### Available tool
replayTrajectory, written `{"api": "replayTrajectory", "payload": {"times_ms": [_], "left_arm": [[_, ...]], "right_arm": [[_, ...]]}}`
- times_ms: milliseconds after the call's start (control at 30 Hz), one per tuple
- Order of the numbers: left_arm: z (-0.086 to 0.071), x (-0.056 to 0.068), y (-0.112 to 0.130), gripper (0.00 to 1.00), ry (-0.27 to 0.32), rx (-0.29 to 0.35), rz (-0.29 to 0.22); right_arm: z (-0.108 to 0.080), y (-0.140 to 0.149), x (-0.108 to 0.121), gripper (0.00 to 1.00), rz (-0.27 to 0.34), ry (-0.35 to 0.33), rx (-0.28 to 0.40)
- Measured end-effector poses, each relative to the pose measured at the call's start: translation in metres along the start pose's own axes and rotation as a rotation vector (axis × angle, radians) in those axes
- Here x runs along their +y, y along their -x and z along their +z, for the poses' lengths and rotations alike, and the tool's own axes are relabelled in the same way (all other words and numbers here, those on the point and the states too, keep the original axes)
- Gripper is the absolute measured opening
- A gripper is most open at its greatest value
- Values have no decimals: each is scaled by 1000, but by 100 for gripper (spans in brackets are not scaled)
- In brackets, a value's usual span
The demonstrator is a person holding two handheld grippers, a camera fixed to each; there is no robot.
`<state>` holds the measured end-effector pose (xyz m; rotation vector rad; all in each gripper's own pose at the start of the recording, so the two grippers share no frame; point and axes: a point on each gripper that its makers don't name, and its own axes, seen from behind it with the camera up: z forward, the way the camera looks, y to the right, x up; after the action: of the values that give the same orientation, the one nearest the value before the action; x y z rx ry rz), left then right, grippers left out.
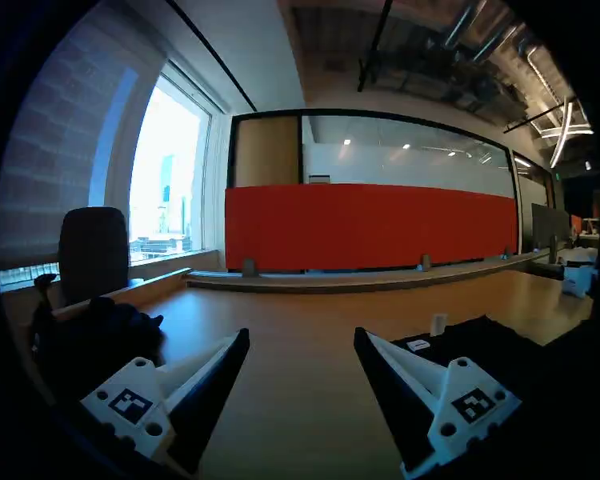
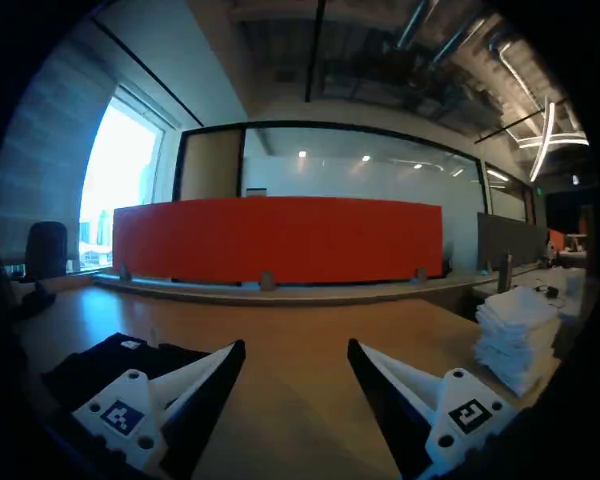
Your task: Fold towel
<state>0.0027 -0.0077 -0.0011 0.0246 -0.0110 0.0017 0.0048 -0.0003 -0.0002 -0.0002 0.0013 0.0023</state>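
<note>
Your wooden bench spreads wide under both grippers, and a long red divider screen stands along its far edge. A bright window lies off to the left, with a dark office chair in front of it. In the right gripper view, a stack of folded white towels sits on the bench toward the right. The black towel lies flat on the bench between your two tools: left of the right gripper in its own view, and right of the left gripper in the left gripper view. A dark heap rests near the bench's left end, too dim for you to name. Both sets of jaws stand wide apart with only bare bench between them, gripping nothing. A small white tag shows on the black towel's near edge.
</note>
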Motion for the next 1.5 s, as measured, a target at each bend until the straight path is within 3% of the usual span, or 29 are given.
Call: {"api": "replayTrajectory", "payload": {"times_ms": [167,367,667,933,1167,1500], "left_arm": [[-1,-4,-22,97,-2,7,-17],[0,-6,-66,97,9,10,-31],[-1,-5,-145,97,24,26,-12],[-4,-2,-193,97,34,10,3],[-6,2,-213,97,49,-15,17],[-5,25,-204,97,158,-110,70]], "right_arm": [[0,-35,-1,99,7,1,15],[2,-84,-8,99,-14,-5,16],[4,-160,-10,99,-23,10,37],[2,-209,-13,99,-29,3,26],[2,-237,-13,99,-39,-6,19],[5,-237,-32,99,-92,-105,-42]]}}
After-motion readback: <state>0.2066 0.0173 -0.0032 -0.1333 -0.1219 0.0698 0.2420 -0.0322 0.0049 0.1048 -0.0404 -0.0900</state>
